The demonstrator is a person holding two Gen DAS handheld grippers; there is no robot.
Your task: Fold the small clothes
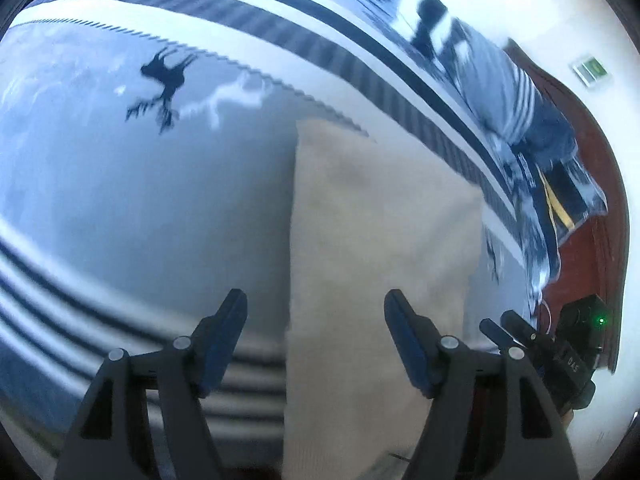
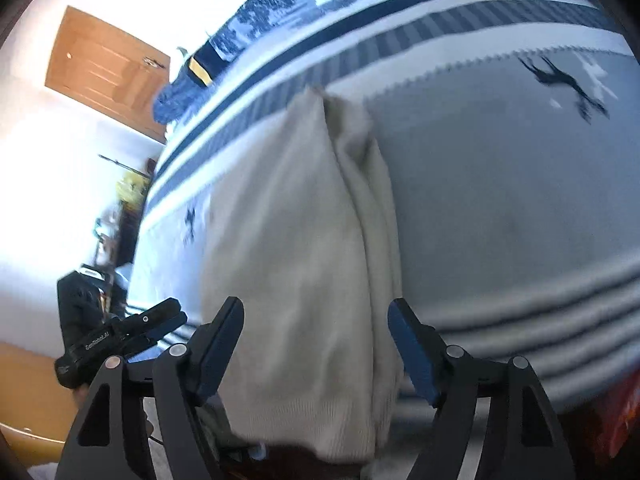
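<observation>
A cream knitted garment (image 1: 380, 240) lies folded into a long strip on the bed. In the right wrist view the same garment (image 2: 296, 240) shows a lengthwise fold with stacked layers along its right edge. My left gripper (image 1: 315, 308) hovers open over the garment's near left part; its left finger is over the bedspread and its right finger over the cloth. My right gripper (image 2: 316, 308) is open too, its fingers standing either side of the garment's near end, with no pad pressing on it. Each gripper shows in the other's view: the right gripper (image 1: 502, 324), the left gripper (image 2: 172, 314).
The bedspread (image 1: 160, 208) is grey with dark stripes and deer (image 1: 164, 76) figures. Crumpled blue and white bedding (image 1: 516, 100) lies at the far end. A red-brown bed frame (image 1: 576, 256) borders the mattress. A wooden door (image 2: 104, 72) stands beyond, with dark clutter (image 2: 80, 300) by the bedside.
</observation>
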